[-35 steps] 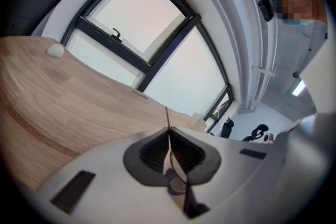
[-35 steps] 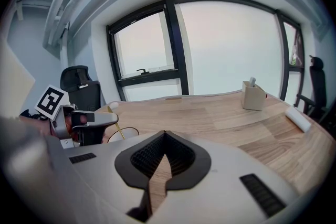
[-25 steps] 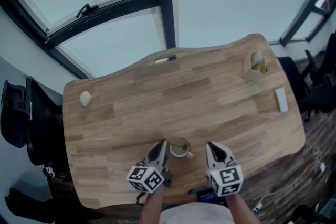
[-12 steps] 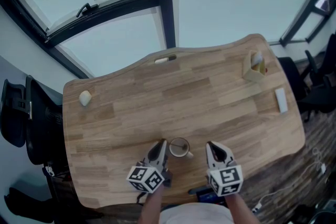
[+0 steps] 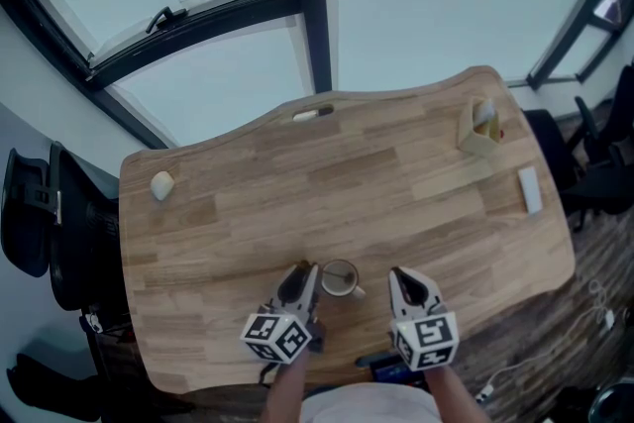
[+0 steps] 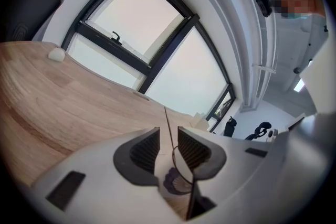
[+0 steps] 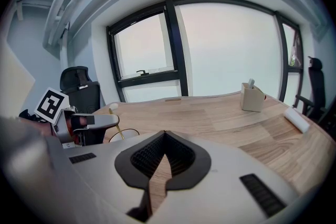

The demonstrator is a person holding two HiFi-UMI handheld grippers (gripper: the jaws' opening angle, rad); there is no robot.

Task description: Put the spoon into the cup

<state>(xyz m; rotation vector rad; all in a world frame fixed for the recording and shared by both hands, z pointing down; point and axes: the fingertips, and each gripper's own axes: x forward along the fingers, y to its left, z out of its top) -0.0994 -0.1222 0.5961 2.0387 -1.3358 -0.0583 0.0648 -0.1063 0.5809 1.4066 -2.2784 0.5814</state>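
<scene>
Beside the cup (image 5: 340, 279), the left gripper (image 6: 168, 132) fingers have just been opening, released around the spoon (image 7: 115, 124) standing inside it. The task looks done. The right gripper (image 7: 165, 135) fingers are clenched, empty.

In the left gripper view the left gripper (image 6: 168, 131), whose jaws have just been opening with the handle of the spoon (image 6: 166, 117) between them, hides most of the cup (image 6: 178, 180). The spoon's bowl cannot be seen. In the head view, the pale lump (image 5: 160, 184) at the far left of the counter (image 5: 396, 193) and the pale strip (image 5: 311, 114) at its far edge are too small to tell. The near edge cuts off the person's forearms (image 5: 284, 393).
</scene>
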